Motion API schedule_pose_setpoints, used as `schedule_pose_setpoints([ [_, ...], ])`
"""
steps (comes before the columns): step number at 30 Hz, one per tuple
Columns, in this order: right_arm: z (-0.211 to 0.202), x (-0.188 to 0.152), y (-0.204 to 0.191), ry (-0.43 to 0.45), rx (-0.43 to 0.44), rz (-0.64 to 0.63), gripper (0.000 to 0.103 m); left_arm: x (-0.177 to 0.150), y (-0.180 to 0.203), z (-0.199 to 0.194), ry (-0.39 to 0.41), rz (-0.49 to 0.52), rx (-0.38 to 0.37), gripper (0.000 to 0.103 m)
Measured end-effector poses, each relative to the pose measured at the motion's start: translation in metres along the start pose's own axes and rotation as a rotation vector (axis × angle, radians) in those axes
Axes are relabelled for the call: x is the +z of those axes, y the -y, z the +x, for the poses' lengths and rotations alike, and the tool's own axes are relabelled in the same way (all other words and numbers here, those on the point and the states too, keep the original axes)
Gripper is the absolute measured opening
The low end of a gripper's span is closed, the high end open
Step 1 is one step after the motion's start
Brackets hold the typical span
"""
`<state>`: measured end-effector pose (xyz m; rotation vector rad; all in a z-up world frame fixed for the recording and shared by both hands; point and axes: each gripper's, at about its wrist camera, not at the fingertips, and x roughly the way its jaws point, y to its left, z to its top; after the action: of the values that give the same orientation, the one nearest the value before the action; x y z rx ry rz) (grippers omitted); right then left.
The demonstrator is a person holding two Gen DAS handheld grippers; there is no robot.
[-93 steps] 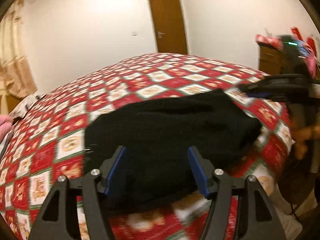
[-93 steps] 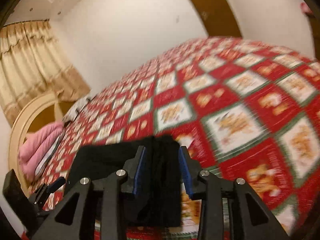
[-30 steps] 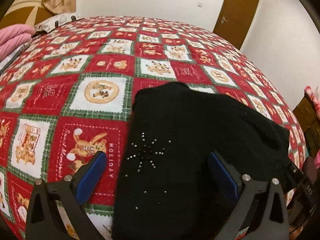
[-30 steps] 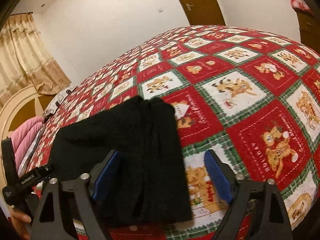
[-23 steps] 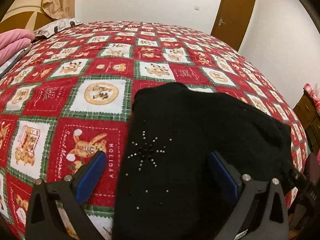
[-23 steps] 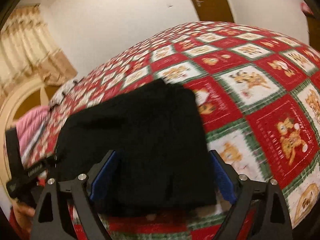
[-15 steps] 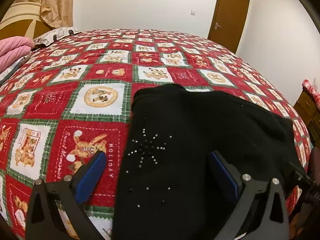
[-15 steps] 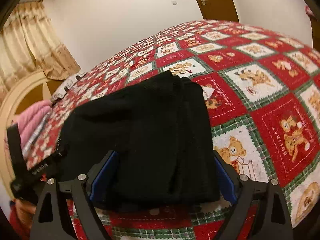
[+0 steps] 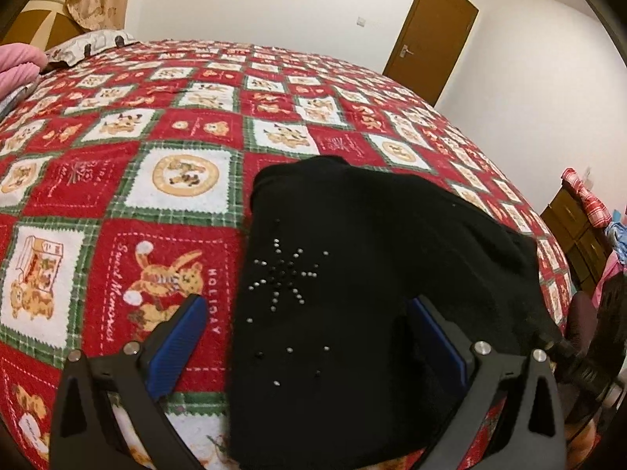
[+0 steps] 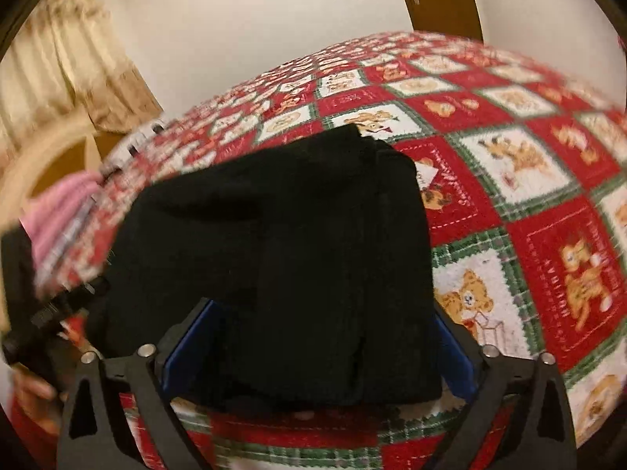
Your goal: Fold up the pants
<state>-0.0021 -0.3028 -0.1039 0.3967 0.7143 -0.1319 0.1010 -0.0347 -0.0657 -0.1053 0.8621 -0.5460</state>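
Pants (image 9: 352, 293) lay already folded into a compact black bundle on the patchwork bedspread (image 9: 117, 180), near its front edge, so the folding itself looked close to finished; at most a last squaring of the edges or a final tuck seemed left, judging from how the layers sat. A rhinestone star (image 9: 286, 274) faced up on the top layer, and in the right wrist view several stacked folds showed along the bundle's right side.

The left gripper (image 9: 309, 337) was held low over the near end of the bundle, pointing forward across the bed, its jaws spread wide: the left pad (image 9: 176, 344) stood over bare bedspread just left of the cloth, the right pad over the black fabric, with nothing clamped between them. The right gripper (image 10: 317, 344) hovered the same way at the bundle's near edge, jaws wide and the cloth lying between and ahead of them. That view was blurred, so whether its pads touched the fabric could not be told, though no grip appeared. A door (image 9: 431, 35) stood far ahead of the left jaws.
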Motion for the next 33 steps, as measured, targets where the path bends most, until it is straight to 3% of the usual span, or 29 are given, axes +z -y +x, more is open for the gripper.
schedule_pose_setpoints([
  [2,-0.003,-0.002,-0.001,0.021,-0.021,-0.014,0.088,0.002,-0.001,-0.001,-0.011,-0.026,-0.020,0.103],
  [6,-0.009,-0.004,-0.006,0.044,0.004,-0.061,0.057,0.003,-0.009,-0.004,-0.015,-0.094,-0.076,0.102],
  [9,-0.009,-0.004,-0.011,0.051,0.012,-0.071,0.047,0.002,-0.010,-0.007,-0.019,-0.116,-0.086,0.084],
  [10,-0.010,-0.005,-0.011,0.053,0.011,-0.071,0.046,0.002,-0.009,-0.006,-0.026,-0.115,-0.098,0.070],
  [14,-0.009,-0.005,-0.006,0.048,0.041,-0.031,0.046,-0.001,-0.009,-0.008,-0.017,-0.099,-0.063,0.050],
  [17,-0.009,-0.006,-0.008,0.052,0.035,-0.035,0.046,-0.002,-0.018,-0.010,-0.012,-0.156,-0.117,0.032],
  [20,-0.010,-0.007,-0.010,0.055,0.028,-0.042,0.046,-0.003,-0.019,-0.010,-0.008,-0.175,-0.129,0.027],
  [25,-0.013,-0.003,-0.023,0.052,-0.011,-0.112,0.038,-0.004,0.001,-0.015,0.026,-0.089,-0.058,0.015],
  [28,-0.022,0.004,-0.031,0.071,-0.008,-0.139,0.035,-0.001,0.009,-0.022,0.058,-0.052,-0.030,0.013],
  [33,-0.040,0.024,-0.047,0.121,0.040,-0.154,0.035,0.007,0.004,-0.035,0.090,-0.047,-0.045,0.013],
])
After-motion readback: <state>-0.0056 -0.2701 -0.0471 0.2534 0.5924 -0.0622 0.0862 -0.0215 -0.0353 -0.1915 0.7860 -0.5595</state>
